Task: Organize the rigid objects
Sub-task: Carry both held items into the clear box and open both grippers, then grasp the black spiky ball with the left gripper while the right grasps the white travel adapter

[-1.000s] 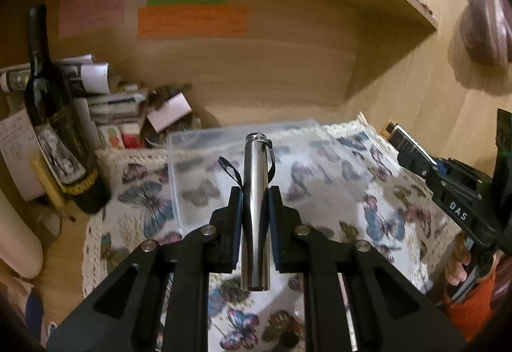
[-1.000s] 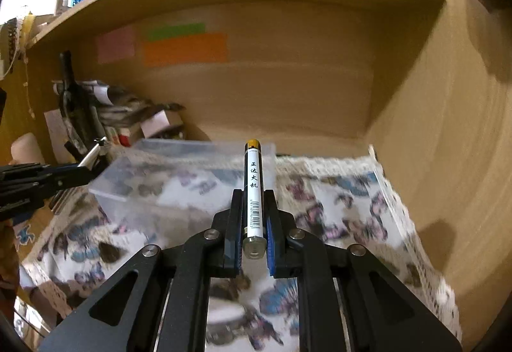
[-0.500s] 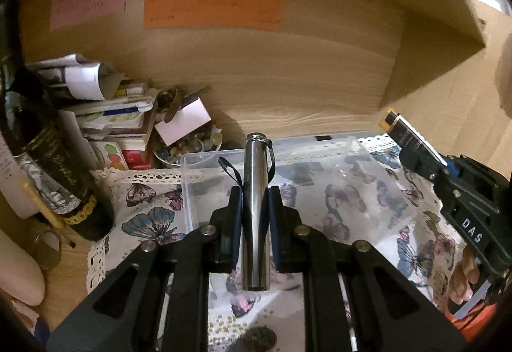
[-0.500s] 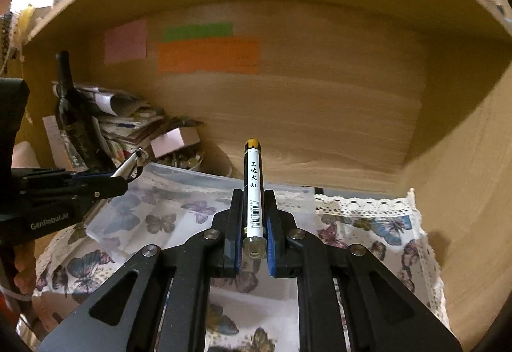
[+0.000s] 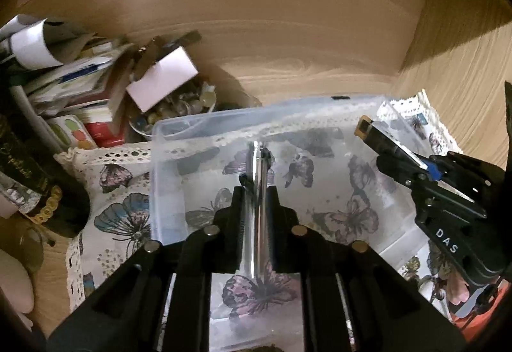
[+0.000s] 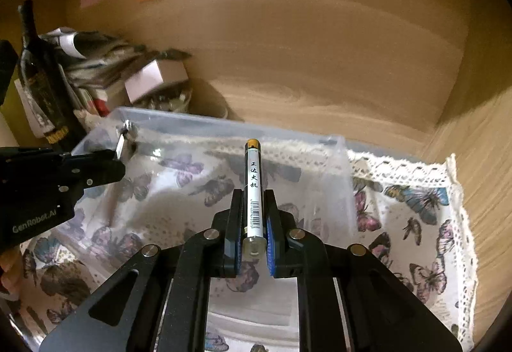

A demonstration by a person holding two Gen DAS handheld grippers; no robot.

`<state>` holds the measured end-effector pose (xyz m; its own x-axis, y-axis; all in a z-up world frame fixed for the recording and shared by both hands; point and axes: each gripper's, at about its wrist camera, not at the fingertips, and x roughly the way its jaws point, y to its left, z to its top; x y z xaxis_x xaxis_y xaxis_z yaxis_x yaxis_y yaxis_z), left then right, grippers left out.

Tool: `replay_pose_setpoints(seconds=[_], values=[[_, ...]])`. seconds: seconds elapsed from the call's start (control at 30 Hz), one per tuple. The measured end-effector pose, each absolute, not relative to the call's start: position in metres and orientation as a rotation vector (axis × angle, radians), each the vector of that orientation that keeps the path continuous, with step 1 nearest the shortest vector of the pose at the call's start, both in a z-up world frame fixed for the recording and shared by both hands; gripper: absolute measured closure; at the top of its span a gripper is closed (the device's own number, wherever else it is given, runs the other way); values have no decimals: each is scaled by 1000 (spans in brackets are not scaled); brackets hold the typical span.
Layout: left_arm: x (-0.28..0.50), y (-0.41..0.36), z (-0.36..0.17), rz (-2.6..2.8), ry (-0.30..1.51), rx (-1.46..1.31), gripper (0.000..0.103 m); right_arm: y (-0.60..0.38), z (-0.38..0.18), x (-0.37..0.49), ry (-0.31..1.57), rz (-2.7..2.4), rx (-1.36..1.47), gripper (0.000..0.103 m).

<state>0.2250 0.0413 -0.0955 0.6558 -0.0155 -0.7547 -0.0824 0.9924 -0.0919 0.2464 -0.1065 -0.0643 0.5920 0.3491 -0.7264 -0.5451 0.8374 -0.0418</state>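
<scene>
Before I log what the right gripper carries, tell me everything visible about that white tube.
The white tube is a slim, smooth cylinder with a yellow-brown far cap, black Chinese characters, a barcode and a clear near end. The right gripper clamps its lower half; it points forward over the clear plastic box, touching only the pads.

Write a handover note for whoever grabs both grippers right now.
Left gripper: shut on the metal tube, held over the clear plastic bin.
Right gripper: shut on the white lighter, also over the bin.
Done: both items picked up and brought above the bin, which sits on the butterfly cloth.
Left: lower each, open, release inside.
</scene>
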Motion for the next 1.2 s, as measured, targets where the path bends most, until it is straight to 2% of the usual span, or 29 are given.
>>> replay_pose_setpoints(seconds=[0.37,0.43,0.5,0.57,0.63,0.7,0.87,0.93,1.03,1.13,1.2], values=[[223,29,-90,26,849,-78,91,-98,-72,247,825,546,-314,92],[221,29,-87,25,844,-80,91,-98,-71,246,824,546,-318,83],[219,29,-85,21,840,-88,91,-99,-67,243,810,545,-315,68],[216,30,-81,21,835,-93,91,-101,-61,239,788,542,-319,67],[210,32,-76,21,825,-99,84,-102,-51,233,763,544,-318,66],[204,35,-69,22,806,-107,77,-105,-43,228,739,544,-316,57],[180,41,-47,38,732,-101,60,-115,-17,205,665,562,-306,47],[170,45,-40,48,706,-95,48,-118,-11,196,642,572,-301,41],[154,47,-32,68,676,-82,36,-124,-4,183,618,584,-301,37],[140,50,-32,80,674,-81,27,-127,-3,171,606,590,-306,32],[132,51,-35,86,684,-83,26,-130,-4,163,610,596,-305,32]])
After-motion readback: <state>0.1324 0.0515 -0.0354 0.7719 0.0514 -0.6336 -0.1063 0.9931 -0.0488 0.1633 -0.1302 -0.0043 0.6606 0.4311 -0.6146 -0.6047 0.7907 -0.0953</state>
